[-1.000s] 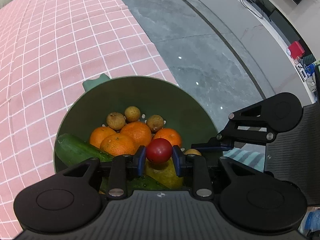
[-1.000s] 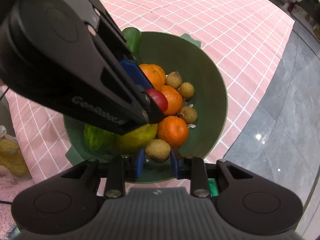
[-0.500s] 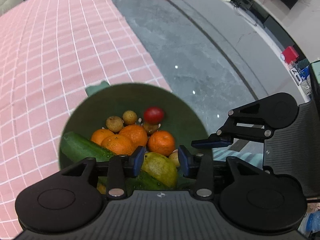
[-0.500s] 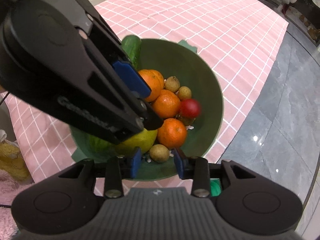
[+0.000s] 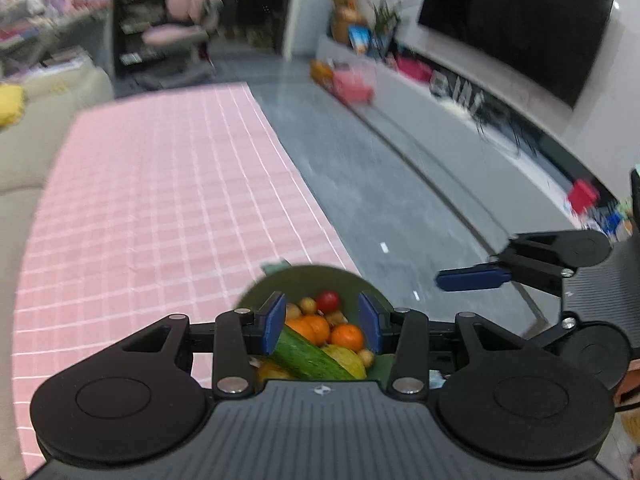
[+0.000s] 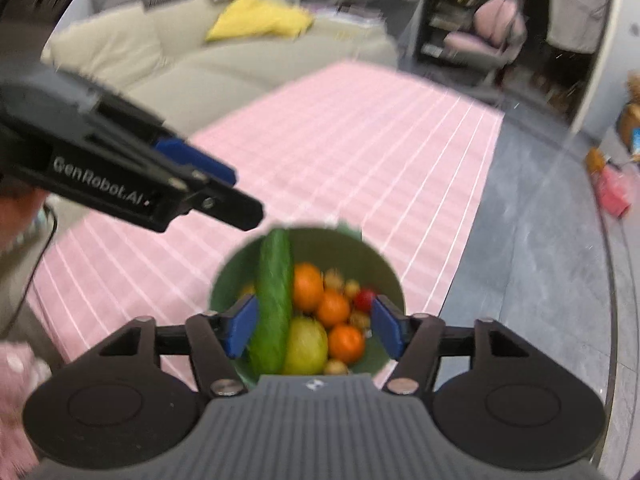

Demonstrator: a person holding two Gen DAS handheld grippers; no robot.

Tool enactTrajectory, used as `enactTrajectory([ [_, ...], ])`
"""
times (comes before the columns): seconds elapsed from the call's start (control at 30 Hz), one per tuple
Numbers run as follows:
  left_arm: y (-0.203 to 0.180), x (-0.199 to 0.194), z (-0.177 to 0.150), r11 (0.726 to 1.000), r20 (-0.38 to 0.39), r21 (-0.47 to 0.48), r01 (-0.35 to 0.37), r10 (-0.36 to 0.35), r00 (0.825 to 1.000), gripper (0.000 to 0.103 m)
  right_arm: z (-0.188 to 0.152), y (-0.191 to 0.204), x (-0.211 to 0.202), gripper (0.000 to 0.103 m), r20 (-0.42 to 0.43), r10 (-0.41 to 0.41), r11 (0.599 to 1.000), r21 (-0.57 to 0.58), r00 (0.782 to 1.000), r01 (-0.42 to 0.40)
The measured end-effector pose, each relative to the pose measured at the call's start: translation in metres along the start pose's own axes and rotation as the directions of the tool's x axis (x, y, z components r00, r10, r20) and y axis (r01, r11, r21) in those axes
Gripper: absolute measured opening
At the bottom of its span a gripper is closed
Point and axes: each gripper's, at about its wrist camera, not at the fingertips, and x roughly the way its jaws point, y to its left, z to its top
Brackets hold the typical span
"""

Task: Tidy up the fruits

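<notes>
A green bowl point(image 5: 260, 292) point(image 6: 384, 268) sits on the pink checked tablecloth point(image 5: 152, 208) near the table edge. It holds oranges point(image 6: 307, 286), a cucumber point(image 6: 274, 296), a yellow-green pear point(image 6: 306, 346), several small brown fruits and a red tomato point(image 5: 328, 301) point(image 6: 363, 299). My left gripper point(image 5: 322, 322) hovers well above the bowl, its jaws opening, nothing between the pads. My right gripper point(image 6: 314, 330) is likewise high over the bowl, jaws opening and empty. In the right wrist view the left gripper's fingers point(image 6: 224, 200) cross the upper left.
A beige sofa point(image 6: 200, 52) with a yellow cloth point(image 6: 256, 20) lies beyond the table. Grey floor point(image 5: 380, 184) runs along the table's right edge. A TV point(image 5: 516, 24) and a low cabinet with clutter line the far wall. A pink chair point(image 6: 492, 28) stands at the back.
The left gripper let go of the red tomato, which now rests in the bowl. The right gripper released a small brown fruit. Both grippers rose and tilted up, away from the bowl.
</notes>
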Motion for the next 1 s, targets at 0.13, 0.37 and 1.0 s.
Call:
enactTrajectory([
  [0.13, 0.003, -0.039, -0.020, 0.998, 0.118, 0.002, -0.059, 0.058, 0.991, 0.050, -0.001, 0.024, -0.033, 0.076, 0.129, -0.059, 0.995, 0.083, 0.990, 0.049],
  [0.37, 0.008, -0.084, -0.064, 0.973, 0.241, -0.053, -0.225, 0.231, 0.943, 0.059, -0.010, 0.080, -0.061, 0.087, 0.280, -0.116, 0.975, 0.214, 0.953, 0.056],
  [1.0, 0.017, -0.097, -0.139, 0.913, 0.256, -0.185, -0.363, 0.402, 0.879, 0.089, -0.070, 0.170, -0.041, 0.097, 0.247, -0.339, 0.921, 0.281, 0.908, 0.268],
])
